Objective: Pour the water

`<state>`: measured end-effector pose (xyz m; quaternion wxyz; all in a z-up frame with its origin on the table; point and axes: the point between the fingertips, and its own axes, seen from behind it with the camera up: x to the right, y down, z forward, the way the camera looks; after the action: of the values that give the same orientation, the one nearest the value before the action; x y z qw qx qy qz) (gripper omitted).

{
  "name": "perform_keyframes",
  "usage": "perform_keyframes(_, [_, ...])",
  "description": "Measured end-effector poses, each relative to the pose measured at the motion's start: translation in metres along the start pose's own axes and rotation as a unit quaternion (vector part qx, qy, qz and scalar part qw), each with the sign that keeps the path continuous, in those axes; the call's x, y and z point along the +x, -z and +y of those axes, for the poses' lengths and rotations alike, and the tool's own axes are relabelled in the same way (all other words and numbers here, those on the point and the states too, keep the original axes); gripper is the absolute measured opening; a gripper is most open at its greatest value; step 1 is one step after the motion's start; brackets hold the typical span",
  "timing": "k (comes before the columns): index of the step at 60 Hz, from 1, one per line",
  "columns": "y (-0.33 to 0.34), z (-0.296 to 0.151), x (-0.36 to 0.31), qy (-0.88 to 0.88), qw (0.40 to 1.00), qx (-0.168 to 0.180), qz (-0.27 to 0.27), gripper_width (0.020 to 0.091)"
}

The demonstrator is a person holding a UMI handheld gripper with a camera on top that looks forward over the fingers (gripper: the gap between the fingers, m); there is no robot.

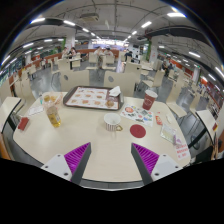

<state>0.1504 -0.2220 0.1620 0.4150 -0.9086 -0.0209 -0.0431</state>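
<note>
Gripper view: white cup (112,122) upright beyond parted fingers (78,155).

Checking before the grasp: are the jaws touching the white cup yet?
Apart. The gripper view shows the white cup standing on the table beyond the open gripper, with bare tabletop between it and both fingertips.

- White mug (112,122) stands upright on the round table (90,150), just ahead of the fingers.
- Red cup (149,99) stands upright beyond it, well apart.
</note>
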Motion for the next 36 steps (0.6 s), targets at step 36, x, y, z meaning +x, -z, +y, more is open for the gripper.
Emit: perform_keyframes(36, [-0.046,-0.009,-0.205,-0.006,0.998,0.034,-0.044,0.0850])
